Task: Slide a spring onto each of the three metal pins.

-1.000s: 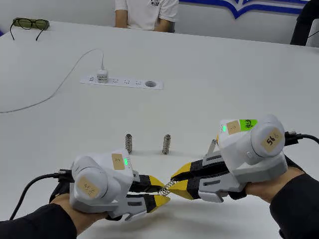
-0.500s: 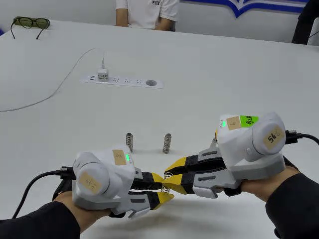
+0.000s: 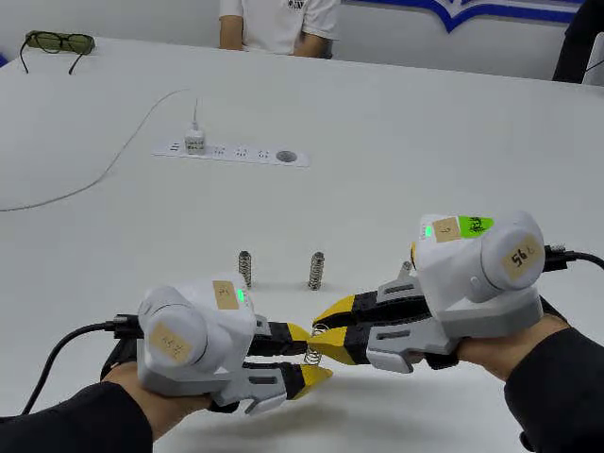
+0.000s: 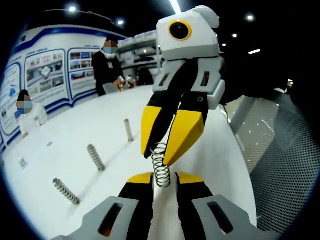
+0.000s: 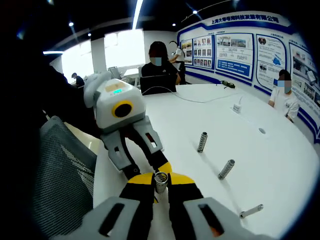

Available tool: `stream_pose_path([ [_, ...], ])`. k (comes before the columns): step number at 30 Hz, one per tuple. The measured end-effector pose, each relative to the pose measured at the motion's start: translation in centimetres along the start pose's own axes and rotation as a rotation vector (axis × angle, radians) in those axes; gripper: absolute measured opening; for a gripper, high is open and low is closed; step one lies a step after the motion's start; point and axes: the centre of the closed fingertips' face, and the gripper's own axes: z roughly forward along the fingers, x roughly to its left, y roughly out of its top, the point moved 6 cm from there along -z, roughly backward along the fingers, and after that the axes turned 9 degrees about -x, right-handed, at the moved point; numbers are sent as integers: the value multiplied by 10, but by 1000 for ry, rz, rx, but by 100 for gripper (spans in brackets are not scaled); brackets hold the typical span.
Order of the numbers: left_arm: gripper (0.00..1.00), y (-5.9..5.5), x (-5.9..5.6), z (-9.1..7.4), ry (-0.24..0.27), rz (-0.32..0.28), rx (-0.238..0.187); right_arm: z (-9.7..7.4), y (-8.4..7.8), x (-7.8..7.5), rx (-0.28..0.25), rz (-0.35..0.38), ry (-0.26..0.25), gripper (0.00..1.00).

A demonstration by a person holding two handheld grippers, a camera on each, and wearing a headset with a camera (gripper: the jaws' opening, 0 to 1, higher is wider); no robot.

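A small steel spring (image 3: 318,331) is held between both grippers' yellow tips near the table's front edge. My left gripper (image 3: 313,356) is shut on its lower end (image 4: 162,175). My right gripper (image 3: 319,339) comes in from the right and is shut on its upper end (image 4: 158,150); the right gripper view shows the spring (image 5: 160,181) end-on between its jaws. Two upright pins wearing springs (image 3: 245,269) (image 3: 316,271) stand just beyond the grippers. A bare pin (image 3: 406,269) stands to their right, partly hidden behind the right gripper; it also appears as a bare pin (image 4: 129,130) and a bare pin (image 5: 251,210).
A white power strip (image 3: 231,153) with a plugged charger (image 3: 195,142) and a trailing cable lies mid-table. Sunglasses (image 3: 57,43) rest at the far left corner. A person (image 3: 278,21) sits at the far side. The white table (image 3: 453,142) stretches wide around the pins.
The two grippers have drawn closer, the right one shifting left and down. The spring, earlier lying diagonally between the tips, now stands more upright.
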Motion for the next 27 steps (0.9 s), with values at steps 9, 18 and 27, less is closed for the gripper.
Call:
stream_pose_path([
  [9, 25, -2, 5, -7, 36, -27, -8, -7, 0, -6, -4, 6, -28, 11],
  [18, 30, -5, 9, -15, 74, -60, -19, -19, -1, -19, -3, 9, -78, 11],
  [27, 35, -9, 13, -23, 113, -93, -24, -34, -2, -33, -9, 17, -137, 11],
])
